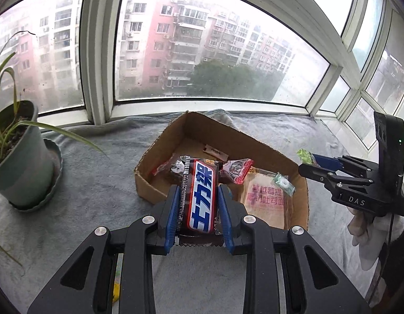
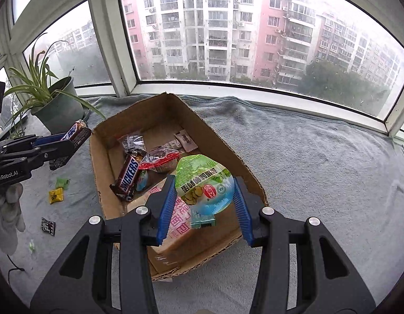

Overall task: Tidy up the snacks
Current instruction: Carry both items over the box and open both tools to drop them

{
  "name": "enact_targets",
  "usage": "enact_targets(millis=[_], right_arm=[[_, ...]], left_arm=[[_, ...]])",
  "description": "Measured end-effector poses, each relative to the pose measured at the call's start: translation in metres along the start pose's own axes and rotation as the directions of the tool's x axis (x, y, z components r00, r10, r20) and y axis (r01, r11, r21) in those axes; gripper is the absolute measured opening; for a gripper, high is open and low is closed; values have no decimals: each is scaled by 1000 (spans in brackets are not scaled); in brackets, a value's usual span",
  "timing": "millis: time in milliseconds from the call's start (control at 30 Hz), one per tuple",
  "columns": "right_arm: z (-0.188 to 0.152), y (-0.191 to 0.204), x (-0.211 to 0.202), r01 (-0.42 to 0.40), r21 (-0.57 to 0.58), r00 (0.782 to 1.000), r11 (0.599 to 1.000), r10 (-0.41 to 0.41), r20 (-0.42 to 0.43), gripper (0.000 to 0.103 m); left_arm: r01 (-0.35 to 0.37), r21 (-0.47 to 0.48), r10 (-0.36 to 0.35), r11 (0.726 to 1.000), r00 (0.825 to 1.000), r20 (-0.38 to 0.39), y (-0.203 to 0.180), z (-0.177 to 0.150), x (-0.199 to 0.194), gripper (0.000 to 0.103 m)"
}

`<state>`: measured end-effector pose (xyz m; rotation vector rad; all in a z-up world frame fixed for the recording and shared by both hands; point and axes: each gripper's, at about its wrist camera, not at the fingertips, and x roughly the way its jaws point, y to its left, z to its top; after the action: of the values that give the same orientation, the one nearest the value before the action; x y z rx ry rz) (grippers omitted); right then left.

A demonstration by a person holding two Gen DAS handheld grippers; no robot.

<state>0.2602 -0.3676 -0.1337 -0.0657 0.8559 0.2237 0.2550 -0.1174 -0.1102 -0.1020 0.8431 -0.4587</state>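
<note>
Step in hand: carrying two snacks to the cardboard box [image 2: 215, 130], one in each claw. My left claw [image 1: 198, 204] is clamped narrow on a chocolate bar [image 1: 199, 196], its blue pads pressing both long sides; the bar lies lengthwise between the fingers, brown wrapper, white-on-blue lettering, crimped tail toward the wrist. My right claw [image 2: 204, 198] stands at a middling width and holds a jelly cup [image 2: 203, 183] by its rim, the round green-and-blue foil lid facing me, a pull tab hanging at the near edge. The box sits just ahead of and below both claws on the grey blanket [image 2: 306, 157] over the window ledge; it already holds a Snickers bar [image 2: 128, 175], red-sealed clear packets [image 2: 160, 159], a small brown sachet [image 2: 185, 139] and a flat pink-printed bread pack [image 1: 264, 198]. Next move, as I judge it: bring each claw over free floor inside the box, lower, then open, the cup lid-up so it settles flat. Still loose to the left of my right claw: a yellow sweet [image 2: 56, 195], a green sweet [image 2: 62, 182], a black packet [image 2: 48, 225]. A potted plant [image 1: 16, 154] stands far left.
</note>
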Motion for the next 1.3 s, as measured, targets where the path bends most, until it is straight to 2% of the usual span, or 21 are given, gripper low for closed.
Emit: enact_targets(millis=[300,800,833,867,900,933,1300], right_arm=[[-2,-4,21,12,12,999,1000,-11,-32,45],[-3,-3,28,20,6,999,1000,-20,-40,46],[-3,-2,28,22,5,999,1000,-21,-39,51],[-2,-2,27,27,1,999,1000,-27,-35,60],[-2,-1,26,34,-3,999,999,-34,-27,63],[-1,0,24,35,-7,999,999,-35,-21,65],[2,9,2,25,-21,1000,999,-25,10,65]], left_arm=[[3,29,-2,1000,1000,-17,-17,15,25,27],[11,57,-9,998,999,-43,-31,17,41,29],[7,58,-5,998,999,-42,-32,18,42,32],[2,59,0,998,999,-40,-32,19,41,35],[-1,56,3,998,999,-36,-33,19,41,42],[-2,53,3,999,999,-32,-32,20,39,45],[-18,76,18,997,1000,0,-36,20,16,45]])
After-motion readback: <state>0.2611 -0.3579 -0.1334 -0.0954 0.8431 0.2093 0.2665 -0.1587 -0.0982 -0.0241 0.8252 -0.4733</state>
